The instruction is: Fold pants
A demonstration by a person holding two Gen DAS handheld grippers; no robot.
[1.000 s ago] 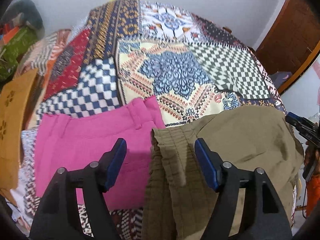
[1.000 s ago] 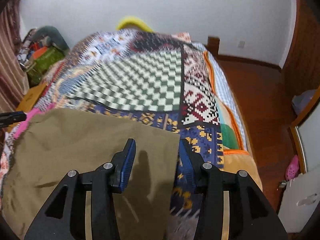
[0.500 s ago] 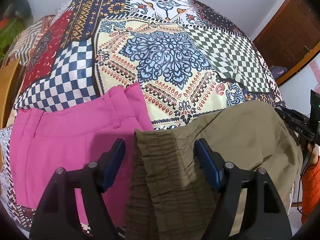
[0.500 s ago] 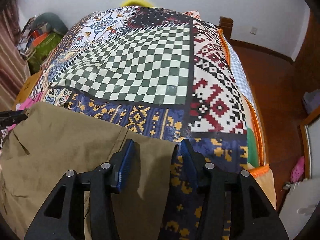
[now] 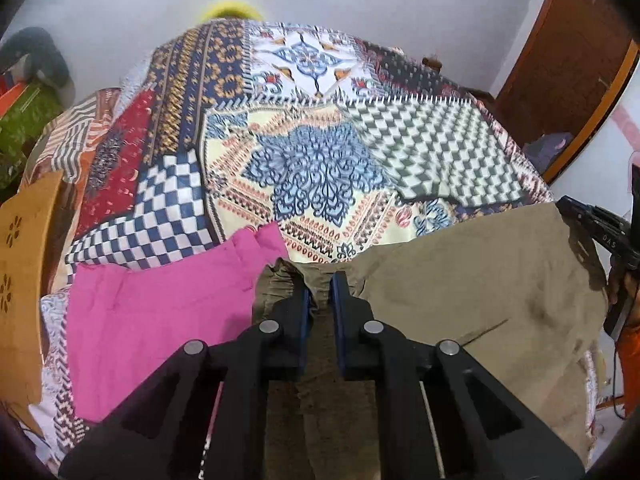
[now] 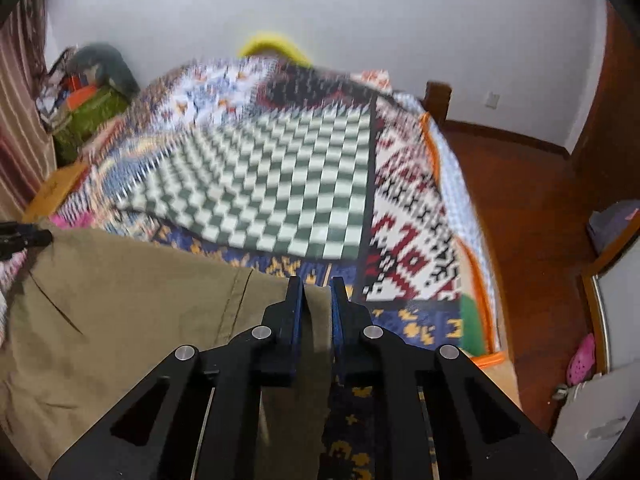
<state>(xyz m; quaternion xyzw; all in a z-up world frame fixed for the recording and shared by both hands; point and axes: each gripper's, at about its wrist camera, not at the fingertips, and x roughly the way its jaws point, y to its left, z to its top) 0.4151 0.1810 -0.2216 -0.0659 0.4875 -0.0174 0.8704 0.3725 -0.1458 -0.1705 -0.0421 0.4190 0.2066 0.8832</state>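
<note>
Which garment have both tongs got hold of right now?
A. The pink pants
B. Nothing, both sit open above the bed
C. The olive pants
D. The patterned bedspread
C: the left tongs are closing with the gathered waistband of the olive pants bunched between the pads, and the right tongs are closing on the opposite edge of the same pants; the pink pants lie untouched alongside.
</note>
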